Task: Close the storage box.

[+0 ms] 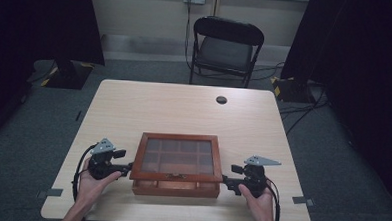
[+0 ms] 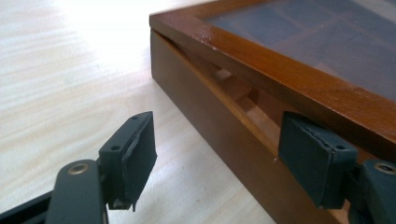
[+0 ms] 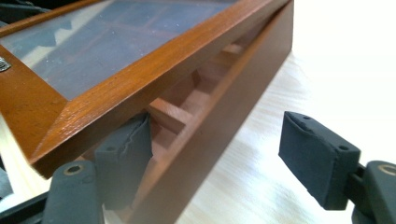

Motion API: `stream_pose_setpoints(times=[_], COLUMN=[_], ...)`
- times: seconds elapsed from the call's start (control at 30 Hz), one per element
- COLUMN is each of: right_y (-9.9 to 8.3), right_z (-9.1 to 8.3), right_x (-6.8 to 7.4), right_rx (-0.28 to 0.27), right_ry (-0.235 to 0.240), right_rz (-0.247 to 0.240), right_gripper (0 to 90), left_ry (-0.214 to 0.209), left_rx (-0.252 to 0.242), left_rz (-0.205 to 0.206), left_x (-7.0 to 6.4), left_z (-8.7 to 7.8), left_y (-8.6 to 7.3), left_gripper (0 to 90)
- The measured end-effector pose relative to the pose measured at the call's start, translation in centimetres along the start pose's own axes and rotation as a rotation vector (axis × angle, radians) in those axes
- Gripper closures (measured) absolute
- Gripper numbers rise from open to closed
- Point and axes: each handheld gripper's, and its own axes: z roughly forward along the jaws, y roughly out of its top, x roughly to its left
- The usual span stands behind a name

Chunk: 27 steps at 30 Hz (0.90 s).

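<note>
A brown wooden box (image 1: pixel 175 185) with a glass-paned lid (image 1: pixel 177 157) sits near the table's front edge, its lid raised a little at the front. My left gripper (image 1: pixel 127 168) is at the box's front-left corner and my right gripper (image 1: pixel 226 181) at its front-right corner. In the left gripper view the gripper (image 2: pixel 219 140) is open: one pad (image 2: pixel 313 158) sits in the gap under the lid (image 2: pixel 289 70), the other beside the base (image 2: pixel 210 121). In the right gripper view the gripper (image 3: pixel 219 135) is open too, one pad (image 3: pixel 123 158) under the lid (image 3: pixel 140 70). Wooden dividers show inside.
The light wooden table (image 1: pixel 184 110) has a dark cable hole (image 1: pixel 221 99) near its far edge. A black folding chair (image 1: pixel 227 47) stands behind it. Dark curtains and stand bases flank the table on both sides.
</note>
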Motion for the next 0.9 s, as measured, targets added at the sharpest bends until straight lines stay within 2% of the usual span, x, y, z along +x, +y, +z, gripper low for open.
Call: stream_pose_setpoints(times=[0.2,0.3,0.4,0.43,0.47,0.5,0.53,0.6,0.67,0.73,0.8,0.9], right_y=[-0.6,-0.8,-1.0,-1.1,-1.1,-1.1,-1.1,-1.2,-1.2,-1.1,-0.8,-0.5], right_z=[-0.4,-0.3,-0.3,-0.5,-0.7,-0.9,-1.0,-1.1,-1.0,-1.1,-1.2,-1.4], right_x=[-0.3,-0.3,-0.2,-0.3,-0.4,-0.4,-0.5,-0.7,-0.8,-0.8,-1.1,-2.0], right_rx=[0.007,0.017,0.032,0.025,0.009,0.003,0.004,0.001,-0.004,-0.01,-0.02,-0.038], right_ry=[-0.013,-0.015,-0.038,-0.03,-0.01,-0.01,-0.017,-0.019,-0.025,-0.034,-0.05,-0.098], right_rz=[-0.001,0.008,-0.015,-0.005,0.008,0.014,0.009,0.016,0.02,0.018,0.019,0.032], right_gripper=[26.3,27.2,27.0,25.8,25.4,25.5,25.3,25.1,23.6,22.8,20.8,18.2], left_ry=[0.011,0.009,0.015,0.0,-0.001,-0.002,0.005,0.02,0.021,0.031,0.043,0.081], left_rx=[0.031,0.033,0.051,0.03,0.018,0.002,-0.009,-0.002,-0.008,-0.001,0.016,0.029], left_rz=[0.026,0.012,0.02,0.003,-0.013,-0.021,-0.024,-0.009,-0.022,-0.009,-0.003,-0.012], left_x=[0.0,0.0,0.0,0.1,0.2,0.3,0.3,0.5,0.6,0.8,1.2,2.1], left_z=[-0.6,-0.6,-0.6,-0.8,-1.1,-1.2,-1.4,-1.4,-1.4,-1.3,-1.3,-1.3], left_y=[-0.4,-0.7,-1.1,-1.2,-1.2,-1.1,-1.0,-0.8,-0.8,-0.6,-0.4,-0.2], left_gripper=[27.0,26.4,26.6,25.4,24.6,24.7,24.7,24.2,24.1,23.7,22.8,19.9])
